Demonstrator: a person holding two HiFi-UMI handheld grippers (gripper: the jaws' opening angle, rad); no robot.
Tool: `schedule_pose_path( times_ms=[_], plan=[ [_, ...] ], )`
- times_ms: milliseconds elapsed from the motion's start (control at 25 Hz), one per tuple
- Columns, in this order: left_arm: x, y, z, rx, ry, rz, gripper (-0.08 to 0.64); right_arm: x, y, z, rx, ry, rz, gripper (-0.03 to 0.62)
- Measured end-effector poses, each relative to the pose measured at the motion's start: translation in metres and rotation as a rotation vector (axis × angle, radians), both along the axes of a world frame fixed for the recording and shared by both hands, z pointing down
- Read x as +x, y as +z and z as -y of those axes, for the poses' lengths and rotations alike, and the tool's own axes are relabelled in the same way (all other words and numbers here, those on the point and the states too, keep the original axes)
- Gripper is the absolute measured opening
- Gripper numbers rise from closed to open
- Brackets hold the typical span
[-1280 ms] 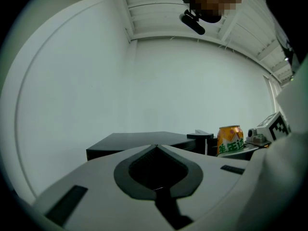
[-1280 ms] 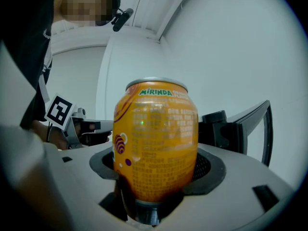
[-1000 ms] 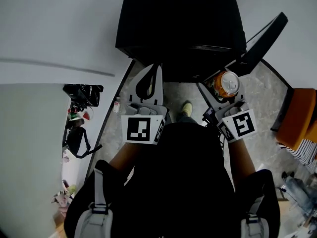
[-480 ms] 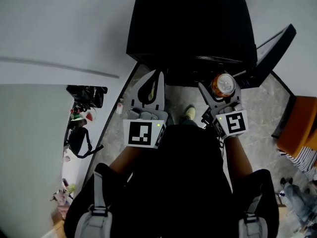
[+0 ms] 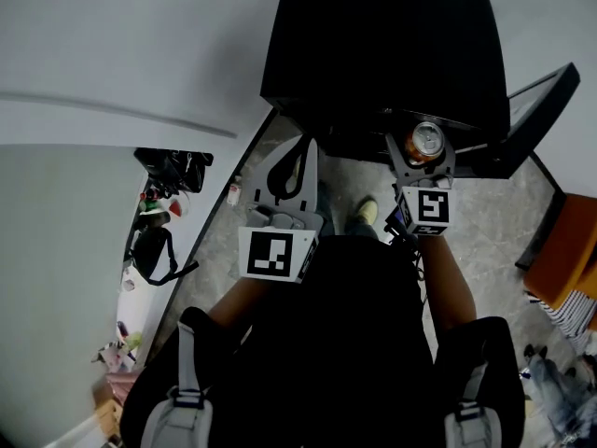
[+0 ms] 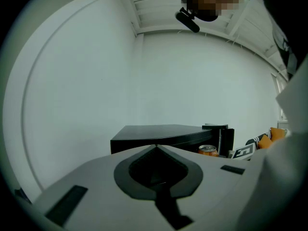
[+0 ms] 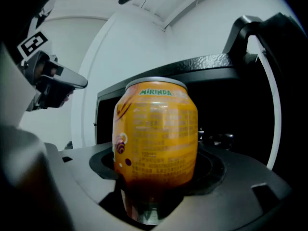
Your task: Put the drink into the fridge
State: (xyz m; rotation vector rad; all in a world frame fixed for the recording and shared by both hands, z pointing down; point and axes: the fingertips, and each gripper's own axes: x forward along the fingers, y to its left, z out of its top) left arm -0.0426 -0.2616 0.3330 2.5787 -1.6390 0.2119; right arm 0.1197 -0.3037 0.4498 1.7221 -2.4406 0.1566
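An orange Mirinda drink can (image 7: 156, 129) stands upright between the jaws of my right gripper (image 7: 155, 182), which is shut on it. In the head view the can (image 5: 427, 142) and right gripper (image 5: 422, 160) are at the front edge of the black mini fridge (image 5: 387, 45), just before its dark opening (image 7: 231, 119). The fridge door (image 5: 541, 101) hangs open to the right. My left gripper (image 5: 300, 147) is shut with nothing in it, left of the can and short of the fridge front. In the left gripper view its jaws (image 6: 155, 147) meet at the tip, with the fridge (image 6: 159, 133) and can (image 6: 208, 150) beyond.
A white wall runs along the left. Black bags and small items (image 5: 168, 180) lie on the floor at left. An orange chair (image 5: 571, 250) stands at right. The person's shoe (image 5: 366, 211) is on the grey floor below the fridge.
The right gripper has carried the can forward, from beside the open door up to the fridge's front edge. The left gripper stayed shut and moved forward slightly.
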Motion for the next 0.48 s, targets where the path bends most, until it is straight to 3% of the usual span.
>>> schedule_pose_path(
  times_ms=[480],
  plan=[
    [-0.014,0.009,-0.005,-0.025,-0.017,0.015,0.009,0.000,0.012,0.038,0.018,0.051,-0.044,0.340]
  ],
)
